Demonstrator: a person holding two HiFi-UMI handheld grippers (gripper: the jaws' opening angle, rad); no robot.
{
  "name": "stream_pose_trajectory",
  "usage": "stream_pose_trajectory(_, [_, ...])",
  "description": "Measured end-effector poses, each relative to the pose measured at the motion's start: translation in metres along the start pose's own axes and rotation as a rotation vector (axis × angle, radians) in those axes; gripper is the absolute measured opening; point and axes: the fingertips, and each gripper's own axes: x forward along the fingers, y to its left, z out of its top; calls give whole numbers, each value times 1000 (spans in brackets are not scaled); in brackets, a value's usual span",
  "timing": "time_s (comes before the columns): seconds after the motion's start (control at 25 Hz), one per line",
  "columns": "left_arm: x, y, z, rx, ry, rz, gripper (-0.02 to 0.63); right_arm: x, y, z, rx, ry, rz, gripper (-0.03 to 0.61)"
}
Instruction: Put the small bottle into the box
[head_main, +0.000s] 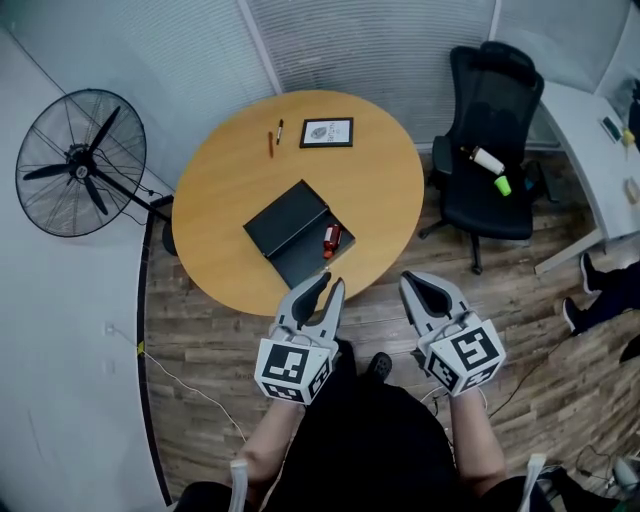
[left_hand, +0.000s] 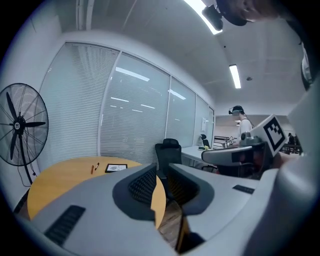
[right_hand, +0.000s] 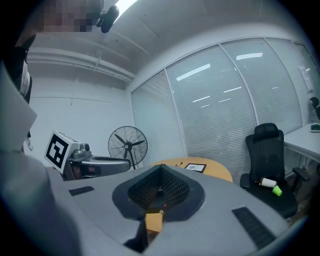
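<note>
A round wooden counter (head_main: 220, 180) stands in an office room. On it lies a flat black box (head_main: 290, 222), and it is open. The small bottle (head_main: 331, 240) is red. It lies in the open part of the box, near the right edge.

Both grippers are low in the head view, past the near edge of the counter and over the wood floor (head_main: 200, 350). The left gripper (head_main: 330, 283) has its fingers (left_hand: 142, 182) a little apart, with nothing between them. The right gripper (head_main: 412, 285) has its fingers (right_hand: 175, 187) closed together at the tips, and it holds nothing.

A small picture frame (head_main: 326, 132) and two pens (head_main: 274, 138) lie at the far side of the counter. A big fan (head_main: 75, 165) stands to the left. A black chair (head_main: 490, 150) stands to the right.
</note>
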Motion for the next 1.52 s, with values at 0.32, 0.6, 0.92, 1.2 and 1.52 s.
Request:
stream_pose_trajectory(0.32, [-11,-1,-3,-7,2,0,14,-6,12,-6,-6,15,-10,11])
stream_pose_trajectory(0.6, [-16,-8,-8,-13,11,-23,0,-13,17,-16,1,33,-23,11])
stream_pose_trajectory(0.92, [-19,-6,-10,-9,13,-28,-2,-11,20,-21,5,38,-25,11])
stream_pose_trajectory(1.2, [-19,-1,-13,-19,17,-20,-2,-9,21,-21,-2,44,-23,11])
stream_pose_trajectory(1.52, [-16,3,-15,-25,23,-14,-2,-4,19,-23,-13,62,-21,11])
